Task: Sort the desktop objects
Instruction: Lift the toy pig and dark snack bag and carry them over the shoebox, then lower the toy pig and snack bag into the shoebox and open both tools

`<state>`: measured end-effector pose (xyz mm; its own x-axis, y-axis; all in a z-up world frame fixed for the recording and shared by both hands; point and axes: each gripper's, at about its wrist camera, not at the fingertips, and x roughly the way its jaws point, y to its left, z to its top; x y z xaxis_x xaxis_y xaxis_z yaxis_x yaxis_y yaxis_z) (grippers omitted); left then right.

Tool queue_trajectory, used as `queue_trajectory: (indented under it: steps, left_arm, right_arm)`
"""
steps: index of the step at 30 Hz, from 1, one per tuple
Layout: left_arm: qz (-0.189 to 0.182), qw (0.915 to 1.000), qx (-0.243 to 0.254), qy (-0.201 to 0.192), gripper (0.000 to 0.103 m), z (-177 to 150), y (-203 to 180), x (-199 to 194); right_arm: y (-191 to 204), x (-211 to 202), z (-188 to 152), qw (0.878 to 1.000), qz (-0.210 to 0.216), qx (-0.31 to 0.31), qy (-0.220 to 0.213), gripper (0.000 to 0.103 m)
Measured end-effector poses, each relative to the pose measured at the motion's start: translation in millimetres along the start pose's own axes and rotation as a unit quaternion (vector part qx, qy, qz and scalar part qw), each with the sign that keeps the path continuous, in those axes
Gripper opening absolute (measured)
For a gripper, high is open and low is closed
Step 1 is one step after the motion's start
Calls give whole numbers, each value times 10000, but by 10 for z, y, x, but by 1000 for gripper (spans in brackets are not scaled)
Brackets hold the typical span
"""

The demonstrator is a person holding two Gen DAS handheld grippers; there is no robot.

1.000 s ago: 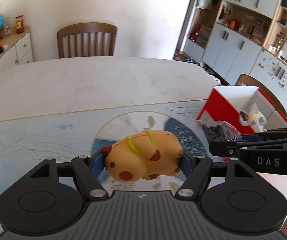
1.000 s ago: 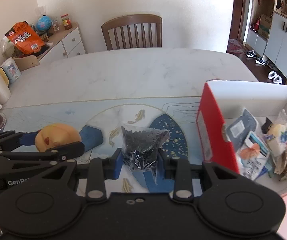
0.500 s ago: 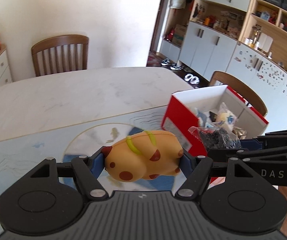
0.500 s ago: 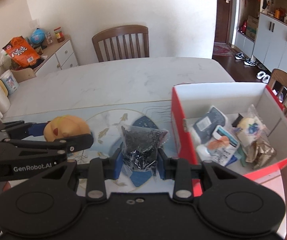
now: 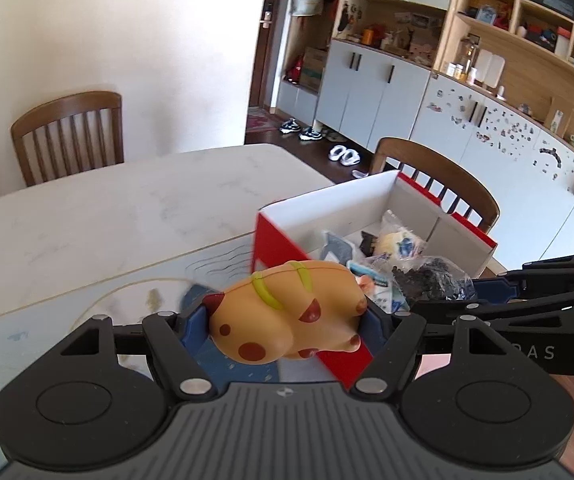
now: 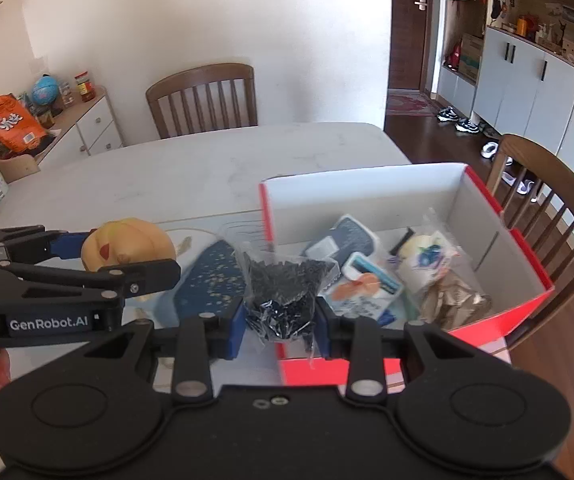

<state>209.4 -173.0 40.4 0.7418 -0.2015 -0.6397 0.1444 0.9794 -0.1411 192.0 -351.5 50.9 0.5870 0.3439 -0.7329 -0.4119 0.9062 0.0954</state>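
With the left gripper (image 5: 287, 320) clamped on the toy (image 5: 287, 312) and the right gripper (image 6: 281, 320) on the bag (image 6: 287, 296), carry both past the box (image 6: 367, 196) wall before releasing.

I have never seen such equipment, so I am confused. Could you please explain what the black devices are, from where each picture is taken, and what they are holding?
These are no robot arms: a person holds a hand-held clamp tool in each hand, each with a camera looking along its two fingers.

The left camera shows the left gripper shut on an orange rubber animal toy with brown spots. The right camera shows the right gripper shut on a clear plastic bag of small black pieces.

Below is a white marble-look table with a blue patterned mat. On it stands a red cardboard box with a white inside, already holding several small packets. Both tools hover near its edge, probably to drop things in.
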Motion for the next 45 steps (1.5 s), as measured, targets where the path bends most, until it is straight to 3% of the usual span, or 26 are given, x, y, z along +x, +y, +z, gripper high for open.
queue_trajectory:
  steps: [15, 24, 34, 45]
  left_arm:
    - [-161, 9993, 304, 152, 73, 292, -537, 576]
    - [-297, 9978, 435, 403, 73, 511, -667, 978]
    - [-410, 9921, 783, 895, 73, 628, -770, 1461]
    - [-278, 9814, 1215, 1463, 73, 686, -844, 1899]
  right_arm:
    - [-627, 87, 65, 9999, -106, 15, 13, 34]
    - [-896, 291, 121, 9997, -145, -87, 152, 34]
    - [-1088, 620, 147, 9978, -241, -399, 462, 34]
    - [-1162, 888, 150, 9899, 62, -1010, 993, 34]
